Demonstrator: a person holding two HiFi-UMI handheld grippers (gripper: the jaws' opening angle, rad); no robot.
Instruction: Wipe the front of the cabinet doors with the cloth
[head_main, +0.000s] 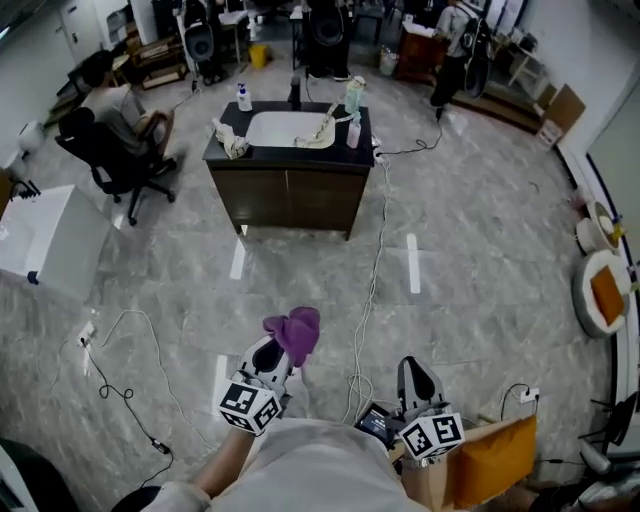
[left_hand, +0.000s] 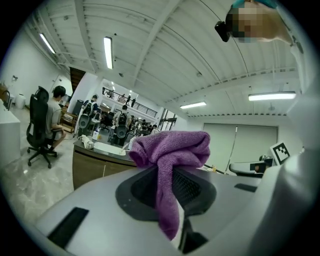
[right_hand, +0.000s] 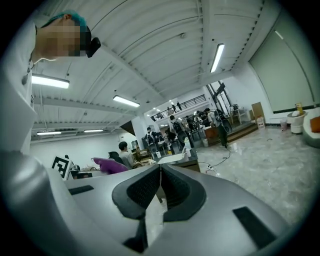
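Now one cloth (left_hand: 172, 147) in left gripper (head_main: 279, 357) | cabinet doors (head_main: 290, 198) seemingly two

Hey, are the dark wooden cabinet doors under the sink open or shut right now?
Shut: both dark brown cabinet doors sit flush across the front, with only a thin seam between them.

Open floor (head_main: 480, 260) fronts the cabinet doors (head_main: 290, 198); cables (head_main: 377, 262) trail across it.

The cloth (left_hand: 172, 150) hides the left gripper's (left_hand: 167, 185) jaw tips, and the cabinet doors (head_main: 290, 200) are too small for detail.
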